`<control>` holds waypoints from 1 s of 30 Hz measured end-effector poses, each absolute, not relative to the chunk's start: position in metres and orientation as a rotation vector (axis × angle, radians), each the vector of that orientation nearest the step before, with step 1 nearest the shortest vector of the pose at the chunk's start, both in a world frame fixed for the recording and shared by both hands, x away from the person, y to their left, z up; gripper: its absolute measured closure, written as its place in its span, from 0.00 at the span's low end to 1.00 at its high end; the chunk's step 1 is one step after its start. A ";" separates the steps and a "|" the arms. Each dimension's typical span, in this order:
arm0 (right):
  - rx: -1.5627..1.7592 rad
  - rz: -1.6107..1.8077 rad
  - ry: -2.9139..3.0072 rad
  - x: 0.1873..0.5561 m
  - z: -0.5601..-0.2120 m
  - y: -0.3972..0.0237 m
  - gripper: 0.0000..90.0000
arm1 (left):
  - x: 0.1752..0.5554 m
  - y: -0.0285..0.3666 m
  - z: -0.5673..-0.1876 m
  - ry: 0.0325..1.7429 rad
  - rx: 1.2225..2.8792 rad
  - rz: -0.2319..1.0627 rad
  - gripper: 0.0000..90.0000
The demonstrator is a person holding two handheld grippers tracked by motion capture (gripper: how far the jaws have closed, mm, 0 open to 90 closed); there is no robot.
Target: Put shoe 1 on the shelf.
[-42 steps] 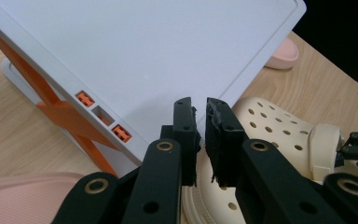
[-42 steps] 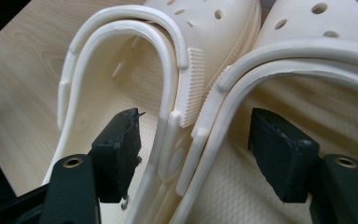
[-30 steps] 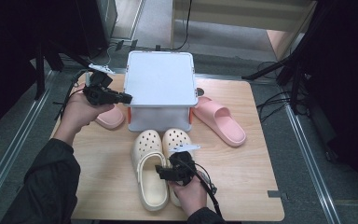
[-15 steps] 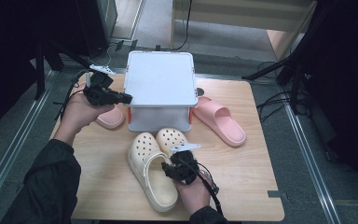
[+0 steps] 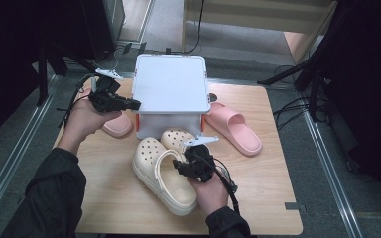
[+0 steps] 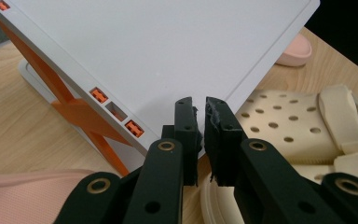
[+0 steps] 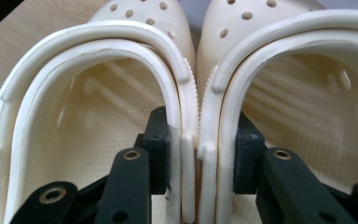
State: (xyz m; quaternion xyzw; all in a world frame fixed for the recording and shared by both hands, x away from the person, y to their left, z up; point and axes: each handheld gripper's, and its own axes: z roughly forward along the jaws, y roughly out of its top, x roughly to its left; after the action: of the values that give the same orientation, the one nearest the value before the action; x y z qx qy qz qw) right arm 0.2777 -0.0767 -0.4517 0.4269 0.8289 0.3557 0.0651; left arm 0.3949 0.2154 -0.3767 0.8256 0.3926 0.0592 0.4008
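Two cream clogs lie side by side in front of a white box (image 5: 170, 82); in the high view they are the left one (image 5: 161, 181) and the right one (image 5: 176, 138). My right gripper (image 5: 178, 166) (image 7: 199, 135) is shut on them. Its jaws have just been closing, one inside each shoe, and now pinch the adjoining side walls of the left clog (image 7: 98, 116) and the right clog (image 7: 307, 107) together. My left gripper (image 5: 136, 104) (image 6: 200, 112) is shut on nothing and hovers by the box's (image 6: 158, 46) left edge.
The box has orange latches and stands at the back middle of the wooden table (image 5: 268, 198). One pink slide (image 5: 233, 128) lies to its right. Another pink slide (image 5: 116, 126) lies under my left hand.
My right gripper has closed on the clogs' inner walls and risen a little. The pair has come up with it and swung, toes pointing further left. The left gripper has stayed put.
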 end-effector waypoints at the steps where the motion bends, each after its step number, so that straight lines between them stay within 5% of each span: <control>1: 1.279 1.074 2.501 0.282 -0.449 -0.076 0.74 | 0.395 0.216 -0.377 0.993 2.087 0.148 0.92; 18: 1.352 1.051 2.360 0.363 -0.460 -0.061 0.74 | 0.395 0.216 -0.377 0.990 2.085 0.145 0.93; 30: 1.426 1.008 2.282 0.384 -0.474 -0.040 0.74 | 0.395 0.216 -0.377 0.989 2.089 0.141 0.93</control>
State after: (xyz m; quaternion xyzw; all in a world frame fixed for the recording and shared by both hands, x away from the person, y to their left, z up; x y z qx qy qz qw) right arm 0.3839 -0.0397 -0.4741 0.4917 0.7870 0.3477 0.1337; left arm 0.3947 0.2164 -0.3769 0.8262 0.3914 0.0557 0.4014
